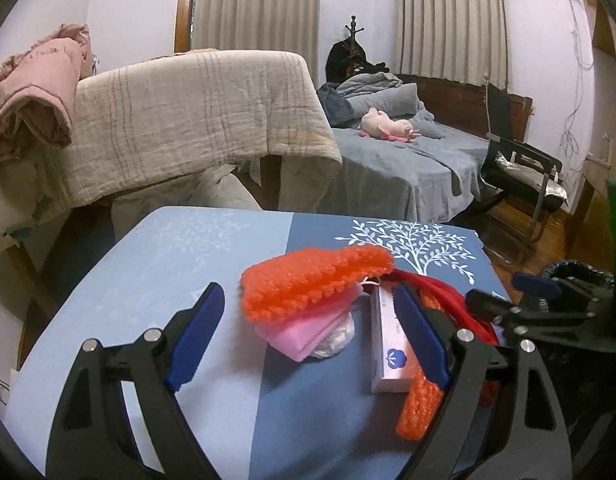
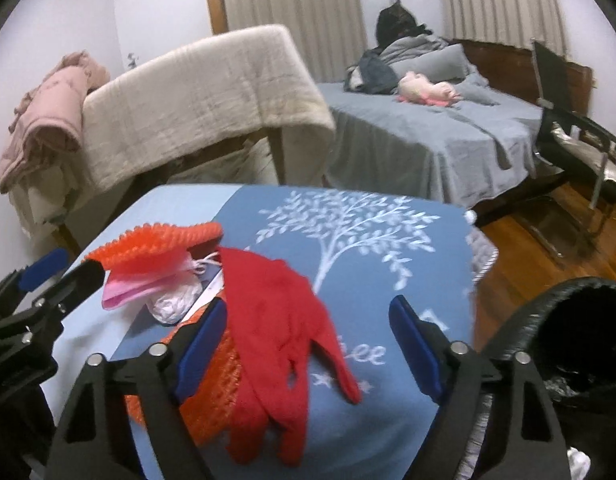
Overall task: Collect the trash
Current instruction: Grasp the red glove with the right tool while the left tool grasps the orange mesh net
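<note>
A pile of trash lies on the blue table (image 1: 148, 280): orange foam netting (image 1: 315, 280), a pink folded piece (image 1: 308, 334), a crumpled white wad (image 1: 335, 340), a white box (image 1: 387, 356) and red mesh netting (image 2: 276, 320). My left gripper (image 1: 308, 344) is open, its jaws either side of the pink piece and wad. My right gripper (image 2: 304, 344) is open over the red netting, just above the table. The orange netting (image 2: 156, 248) also shows in the right wrist view, as does the wad (image 2: 174, 304).
A black-lined trash bin (image 2: 579, 340) stands on the floor right of the table (image 2: 387, 272). Behind are a rack draped with a beige blanket (image 1: 196, 120), a bed (image 1: 407, 160) with a pink plush toy, and a black chair (image 1: 519, 168).
</note>
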Motion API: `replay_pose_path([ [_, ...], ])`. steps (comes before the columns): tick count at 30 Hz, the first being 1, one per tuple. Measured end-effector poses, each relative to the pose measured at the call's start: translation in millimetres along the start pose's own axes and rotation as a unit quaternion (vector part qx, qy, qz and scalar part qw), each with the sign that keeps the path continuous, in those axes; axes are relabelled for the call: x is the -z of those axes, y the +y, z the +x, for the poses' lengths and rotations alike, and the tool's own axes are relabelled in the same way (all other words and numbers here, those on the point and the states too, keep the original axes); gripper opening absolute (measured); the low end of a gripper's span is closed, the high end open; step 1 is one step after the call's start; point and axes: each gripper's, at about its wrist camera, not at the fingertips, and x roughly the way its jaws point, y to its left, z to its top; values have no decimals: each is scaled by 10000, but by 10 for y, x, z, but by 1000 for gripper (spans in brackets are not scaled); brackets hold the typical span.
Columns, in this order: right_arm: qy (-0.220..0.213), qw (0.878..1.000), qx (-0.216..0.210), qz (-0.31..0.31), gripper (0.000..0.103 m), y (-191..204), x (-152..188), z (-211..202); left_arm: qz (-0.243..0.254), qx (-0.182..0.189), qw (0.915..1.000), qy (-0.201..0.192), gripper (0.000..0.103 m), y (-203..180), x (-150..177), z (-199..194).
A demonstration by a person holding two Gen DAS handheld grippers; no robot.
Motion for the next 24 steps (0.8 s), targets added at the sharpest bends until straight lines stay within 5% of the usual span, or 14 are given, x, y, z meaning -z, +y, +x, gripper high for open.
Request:
replay_pose_path([
  [3, 125, 9998, -122, -47, 67, 34, 22, 81, 20, -4, 10000, 6, 84, -4, 14, 18],
  [13, 401, 9970, -664, -7, 8, 16, 50, 152, 36, 86, 10000, 9, 84, -57, 46, 29],
  [24, 200, 9988, -241, 373, 6, -230, 105, -171, 148, 380, 9991, 63, 81, -278, 145, -76],
])
